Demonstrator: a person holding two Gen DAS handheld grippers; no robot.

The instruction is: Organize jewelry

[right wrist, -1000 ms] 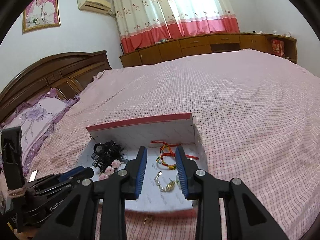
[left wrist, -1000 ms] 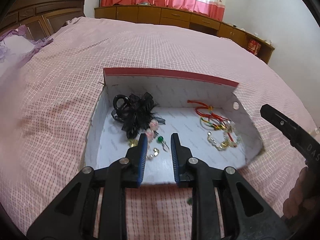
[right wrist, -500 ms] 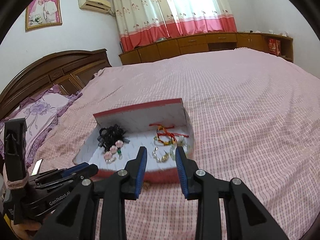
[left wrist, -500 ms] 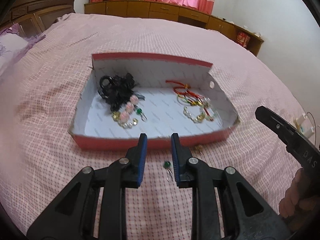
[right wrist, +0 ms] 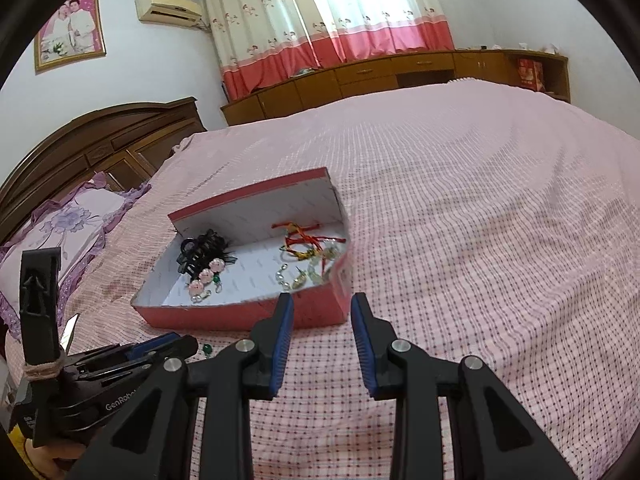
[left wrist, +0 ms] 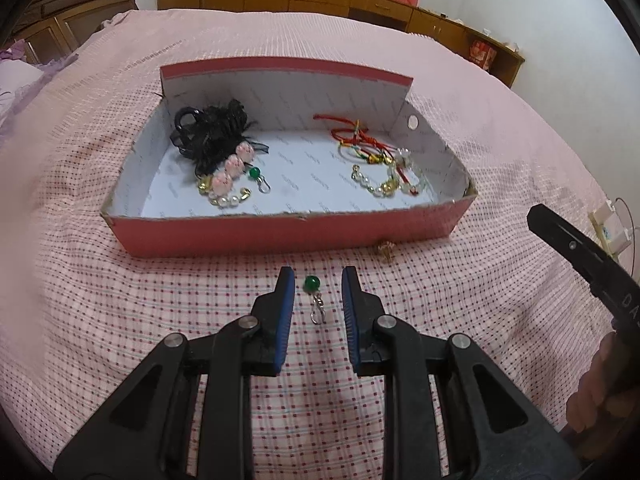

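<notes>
A red box (left wrist: pixel 280 232) with a white inside lies on the pink bed; it also shows in the right wrist view (right wrist: pixel 244 314). It holds a black hair clip (left wrist: pixel 212 134), a pink bead bracelet (left wrist: pixel 228 176), a green bead earring (left wrist: pixel 256 176), red cord bracelets (left wrist: pixel 356 140) and a pearl bracelet (left wrist: pixel 384 184). A second green bead earring (left wrist: pixel 314 294) lies on the bedspread between my open left gripper's (left wrist: pixel 318 280) fingers. A small gold piece (left wrist: pixel 386 248) lies by the box front. My right gripper (right wrist: pixel 322 308) is open and empty before the box's right corner.
The pink checked bedspread (right wrist: pixel 480 220) spreads all around. A purple floral pillow (right wrist: pixel 60 224) and wooden headboard (right wrist: pixel 100 140) are at the left. Wooden cabinets (right wrist: pixel 380 72) line the far wall. The right tool's body (left wrist: pixel 580 260) shows at the left view's right edge.
Both grippers have pulled back from over the box toward me. The green earring on the bedspread has come into view between the left fingers.
</notes>
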